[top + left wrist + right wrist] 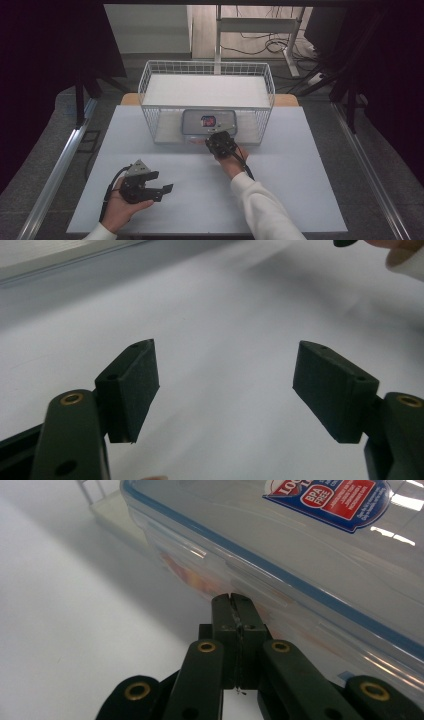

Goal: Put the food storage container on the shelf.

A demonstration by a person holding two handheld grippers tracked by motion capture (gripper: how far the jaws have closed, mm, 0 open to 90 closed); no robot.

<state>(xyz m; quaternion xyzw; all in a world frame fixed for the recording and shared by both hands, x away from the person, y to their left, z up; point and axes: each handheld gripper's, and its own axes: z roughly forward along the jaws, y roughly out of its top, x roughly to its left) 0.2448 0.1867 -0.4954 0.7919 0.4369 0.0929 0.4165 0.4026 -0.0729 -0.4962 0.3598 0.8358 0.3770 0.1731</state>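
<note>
Clear plastic lidded container w/ blue seal & red-blue label (209,122) sits inside white wire basket (150,80), at its open front. My right tool (233,600) clenched, nothing between jaws, tips at container's near side wall. My left tool (226,385) released, jaws apart, over pale table (280,165), well clear of basket.

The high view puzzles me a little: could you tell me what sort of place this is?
Probably a lab or studio set up for recording: a bare white table between dark curtains, cables trailing on the floor behind, and a hand-held gripper with a camera.
</note>
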